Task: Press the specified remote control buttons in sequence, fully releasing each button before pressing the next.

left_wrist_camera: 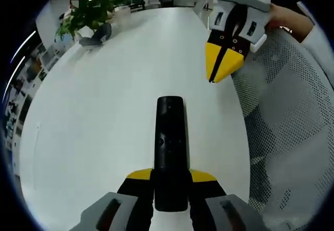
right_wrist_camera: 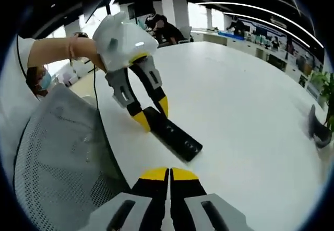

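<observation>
A: Open-plan office is seen behind a white bench [left_wrist_camera: 94, 137]; a potted plant [left_wrist_camera: 88, 11] is set at the far edge, a mesh chair [left_wrist_camera: 292, 137] beside the near edge.

B: Where is the remote control [left_wrist_camera: 170, 142] placed?

A: It is held at its near end between the jaws of the left hand-held gripper [left_wrist_camera: 170, 176], long axis running straight away from that gripper, its body just over or resting on the bench; which cannot be told.

B: And the right hand-held gripper [right_wrist_camera: 168, 172]?

A: Jaws are pressed together, nothing held. It is hung above the bench, apart from the remote, off to the side of its far end. In the right gripper view the remote lies ahead, angled left, buttons up.

B: So which presses?

A: Judged: the right one, since the left is taken up holding.

B: Any writing?

A: None can be read; button markings are too small.
</observation>
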A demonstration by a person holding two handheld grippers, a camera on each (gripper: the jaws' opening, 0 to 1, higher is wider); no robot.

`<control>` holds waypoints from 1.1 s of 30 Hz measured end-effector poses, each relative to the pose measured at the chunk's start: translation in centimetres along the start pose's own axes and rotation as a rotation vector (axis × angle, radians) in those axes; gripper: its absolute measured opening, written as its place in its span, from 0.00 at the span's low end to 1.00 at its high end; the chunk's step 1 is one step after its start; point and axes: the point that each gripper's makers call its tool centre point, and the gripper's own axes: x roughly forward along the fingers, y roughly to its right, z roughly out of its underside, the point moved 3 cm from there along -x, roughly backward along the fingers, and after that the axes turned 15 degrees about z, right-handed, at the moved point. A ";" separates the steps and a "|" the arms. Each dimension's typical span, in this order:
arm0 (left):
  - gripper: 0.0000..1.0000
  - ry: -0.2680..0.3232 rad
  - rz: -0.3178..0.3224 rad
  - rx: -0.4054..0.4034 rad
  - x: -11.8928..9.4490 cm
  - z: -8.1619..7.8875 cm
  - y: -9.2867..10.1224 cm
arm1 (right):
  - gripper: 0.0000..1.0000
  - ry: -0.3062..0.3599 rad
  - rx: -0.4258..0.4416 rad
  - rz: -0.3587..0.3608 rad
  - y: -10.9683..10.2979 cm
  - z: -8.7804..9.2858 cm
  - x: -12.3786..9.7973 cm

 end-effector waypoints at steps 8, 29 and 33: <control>0.24 -0.001 0.009 0.012 0.1 -0.1 0.3 | 0.00 -0.012 -0.001 0.002 -0.1 0.5 0.1; 0.24 -0.032 0.049 0.071 0.5 -0.3 1.3 | 0.00 -0.078 -0.153 -0.034 1.3 -0.1 3.4; 0.24 -0.033 0.050 0.068 0.5 -0.3 1.2 | 0.00 -0.075 -0.228 -0.054 1.3 -0.1 4.1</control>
